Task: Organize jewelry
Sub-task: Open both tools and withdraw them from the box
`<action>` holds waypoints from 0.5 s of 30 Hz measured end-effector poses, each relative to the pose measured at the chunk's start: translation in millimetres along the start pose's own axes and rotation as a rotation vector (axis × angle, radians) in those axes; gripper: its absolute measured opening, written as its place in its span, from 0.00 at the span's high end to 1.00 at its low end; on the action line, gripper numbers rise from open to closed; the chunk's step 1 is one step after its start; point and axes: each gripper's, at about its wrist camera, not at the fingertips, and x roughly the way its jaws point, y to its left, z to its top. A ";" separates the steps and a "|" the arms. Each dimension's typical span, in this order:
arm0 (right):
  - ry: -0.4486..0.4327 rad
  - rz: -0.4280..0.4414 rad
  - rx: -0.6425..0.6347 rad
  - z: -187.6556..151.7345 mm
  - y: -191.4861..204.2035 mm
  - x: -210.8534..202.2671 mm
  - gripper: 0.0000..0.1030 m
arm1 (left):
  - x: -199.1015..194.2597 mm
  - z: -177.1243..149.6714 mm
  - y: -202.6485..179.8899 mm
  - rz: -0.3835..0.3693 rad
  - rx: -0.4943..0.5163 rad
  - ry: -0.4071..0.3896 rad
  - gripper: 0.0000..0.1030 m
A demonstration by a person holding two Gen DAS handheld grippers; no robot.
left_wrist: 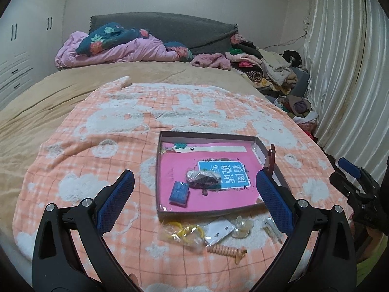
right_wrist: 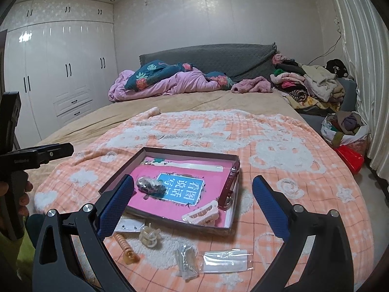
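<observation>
The bed [right_wrist: 102,114] carries a peach checked blanket [right_wrist: 279,170] — on it a shallow box [right_wrist: 170,221] and loose jewelry packets [right_wrist: 226,260].

Black tongs [left_wrist: 194,199] (blue pads [left_wrist: 274,202], silver screws)

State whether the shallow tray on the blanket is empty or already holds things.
Not empty: the tray already holds a bagged dark item, a white hair clip and a maroon strap.

Shallow pink-lined tray [right_wrist: 167,151] flat on blanket, jewelry [right_wrist: 148,186] inside.
</observation>
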 end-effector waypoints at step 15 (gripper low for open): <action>0.011 0.014 -0.036 -3.6 18.4 -15.0 0.06 | -20.2 -16.1 17.4 0.030 -0.010 0.002 0.09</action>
